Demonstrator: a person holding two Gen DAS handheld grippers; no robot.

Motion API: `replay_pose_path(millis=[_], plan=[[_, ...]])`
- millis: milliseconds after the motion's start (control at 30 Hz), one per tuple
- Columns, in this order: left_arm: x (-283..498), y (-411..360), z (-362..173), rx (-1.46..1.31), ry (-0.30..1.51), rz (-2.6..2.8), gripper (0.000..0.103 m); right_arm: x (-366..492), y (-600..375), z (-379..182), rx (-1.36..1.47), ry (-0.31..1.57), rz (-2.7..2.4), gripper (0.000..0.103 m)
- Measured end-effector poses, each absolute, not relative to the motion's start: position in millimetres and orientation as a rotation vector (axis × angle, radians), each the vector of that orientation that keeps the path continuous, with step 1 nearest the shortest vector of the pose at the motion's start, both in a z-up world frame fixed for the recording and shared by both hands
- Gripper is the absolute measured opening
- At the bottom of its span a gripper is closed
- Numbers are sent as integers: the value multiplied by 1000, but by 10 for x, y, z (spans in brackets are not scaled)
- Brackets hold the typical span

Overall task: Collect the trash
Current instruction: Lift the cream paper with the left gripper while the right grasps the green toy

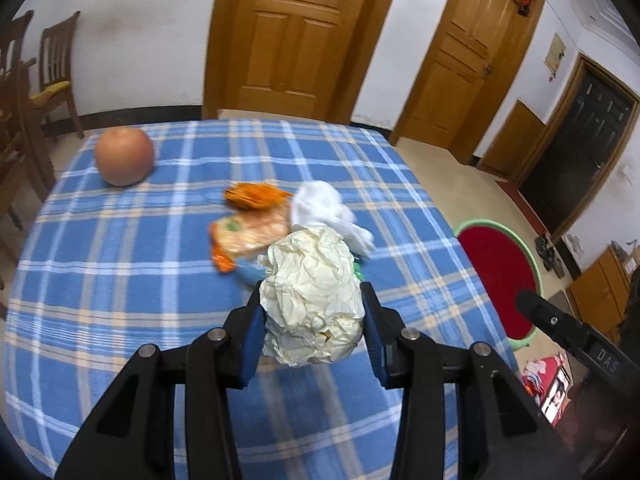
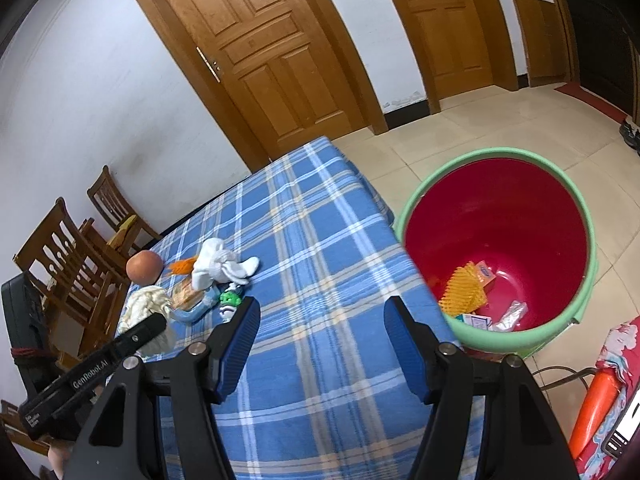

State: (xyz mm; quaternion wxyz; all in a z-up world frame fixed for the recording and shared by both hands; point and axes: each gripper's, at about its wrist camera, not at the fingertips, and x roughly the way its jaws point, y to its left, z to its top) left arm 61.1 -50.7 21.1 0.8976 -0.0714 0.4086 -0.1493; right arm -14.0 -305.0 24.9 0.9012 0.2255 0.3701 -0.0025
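Left fingers [image 1: 312,312] clamped on paper wad [image 1: 314,300], lifted off tabletop [image 1: 120,280], long axis running away between the fingers. Right fingers [image 2: 322,344] apart, nothing between them, bin [image 2: 576,216] ahead-right. "GenRobot.AI" on left gripper body; "DAS" on right. Sock [image 1: 328,212], wrappers [image 1: 248,232] beyond wad.

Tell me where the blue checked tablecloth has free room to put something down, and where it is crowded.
The blue checked tablecloth is bare between the white crumpled sock and the table edge beside the green-rimmed red bucket. Another free patch lies in front of the round reddish apple. The middle is crowded: sock, orange snack wrappers, and other small litter together.
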Motion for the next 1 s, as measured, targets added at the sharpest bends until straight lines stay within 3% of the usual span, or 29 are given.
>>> replay_pose_path(millis=[1000], plan=[[887, 376, 58, -268, 795, -197, 44, 608, -1992, -59, 298, 920, 110, 67]])
